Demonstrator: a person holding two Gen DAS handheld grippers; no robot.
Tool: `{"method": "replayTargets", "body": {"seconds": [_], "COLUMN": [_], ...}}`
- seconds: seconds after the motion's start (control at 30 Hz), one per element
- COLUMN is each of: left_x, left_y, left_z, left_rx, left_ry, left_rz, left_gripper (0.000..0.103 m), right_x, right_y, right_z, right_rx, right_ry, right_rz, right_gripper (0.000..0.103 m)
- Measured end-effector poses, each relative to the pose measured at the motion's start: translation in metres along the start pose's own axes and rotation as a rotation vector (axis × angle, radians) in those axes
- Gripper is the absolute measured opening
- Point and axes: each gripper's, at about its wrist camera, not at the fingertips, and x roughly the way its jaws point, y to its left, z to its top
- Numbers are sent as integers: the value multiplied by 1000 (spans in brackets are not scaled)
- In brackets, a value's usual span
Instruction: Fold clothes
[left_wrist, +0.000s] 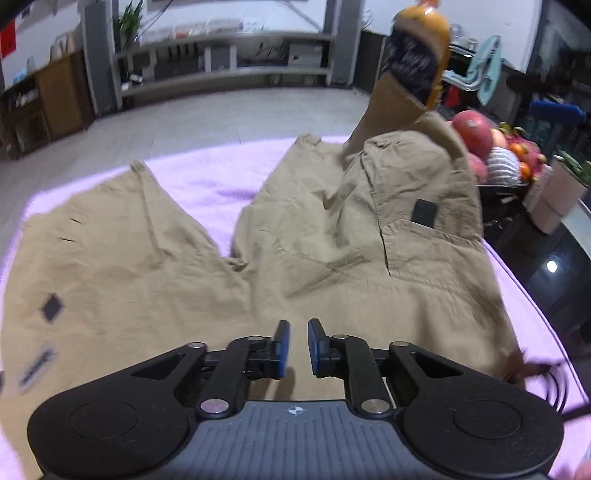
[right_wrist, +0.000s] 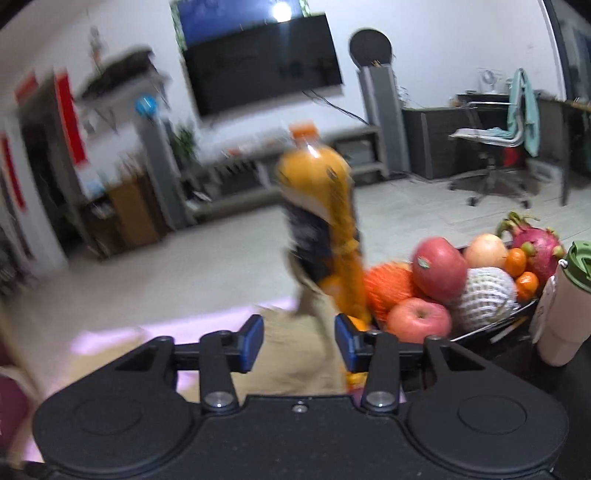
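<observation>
Two grippers hang over tan shorts (left_wrist: 280, 236) spread on a pink cover (left_wrist: 207, 184). At bottom centre of the left view, the left gripper (left_wrist: 295, 349) has its jaws narrow with nothing between them. The right gripper (right_wrist: 299, 343) stands wide apart, cloth beyond the gap, unpinched. An orange bottle (right_wrist: 325, 221) and a fruit bowl (right_wrist: 495, 325) sit at right.
</observation>
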Motion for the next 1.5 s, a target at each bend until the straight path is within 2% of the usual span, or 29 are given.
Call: {"method": "replayTargets", "body": {"seconds": [0.1, 0.17, 0.2, 0.23, 0.27, 0.33, 0.4, 0.47, 0.57, 0.67, 0.73, 0.77, 0.8, 0.9, 0.97, 1.0, 1.1, 1.17, 1.27, 1.37, 1.4, 1.5], "left_x": [-24, -32, -34, -34, -34, -28, -14, 4, 27, 33, 33, 33, 33, 32, 29, 26, 7, -4, -6, 10, 15, 27], "left_y": [16, 27, 32, 37, 42, 47, 43, 34, 33, 40, 43, 44, 45, 46, 43, 41, 36, 29, 17, 10, 8, 2], "left_z": [-12, -18, -20, -21, -23, -28, -33, -36, -36, -35, -34, -34, -35, -35, -34, -34, -33, -33, -37, -42, -44, -51], "left_rx": [3, -24, -44, -63, -81, -110, -96, -49, -78, -107, -117, -121, -124, -121, -118, -118, -121, -111, -74, -48, -37, 18], "left_ry": [-18, -37, -50, -64, -78, -100, -73, -23, 56, 82, 90, 90, 89, 84, 80, 73, 20, -19, -47, -42, -44, -35], "left_rz": [-4, 1, -4, -12, -24, -50, -52, -23, -15, -27, -35, -40, -43, -33, -18, -18, -69, -103, -119, -111, -109, -106], "left_gripper": [16, 15, 15, 14, 14, 14, 14, 14, 14, 15, 15, 15, 16, 18, 16, 12, 12, 12, 13, 14, 13, 13], "right_x": [-18, -7, 5, 16, 27, 51, 83, 118, 161, 190, 197, 196, 189, 161, 134, 121, 80, 63, 73, 99, 106, 123], "right_y": [-1, -3, 0, 3, 6, 13, 23, 29, 26, 9, -14, -27, -41, -77, -86, -89, -85, -76, -52, -29, -20, -1], "right_z": [-10, -15, -19, -24, -29, -39, -56, -78, -107, -124, -128, -127, -125, -114, -104, -99, -87, -82, -92, -115, -123, -143], "right_rx": [94, 188, 214, 239, 265, 311, 298, 295, 313, 377, 442, 454, 459, 488, 477, 475, 519, 494, 426, 412, 401, 407], "right_ry": [-3, 39, 69, 100, 130, 194, 291, 396, 511, 547, 516, 488, 449, 349, 303, 281, 243, 250, 351, 480, 517, 604], "right_rz": [119, 215, 254, 292, 331, 402, 408, 372, 343, 304, 291, 256, 203, 25, -50, -76, 33, 89, 147, 250, 283, 368], "right_gripper": [51, 49, 45, 32, 26, 22, 23, 24, 24, 24, 9, 2, 0, 0, 9, 13, 18, 23, 26, 24, 20, 20]}}
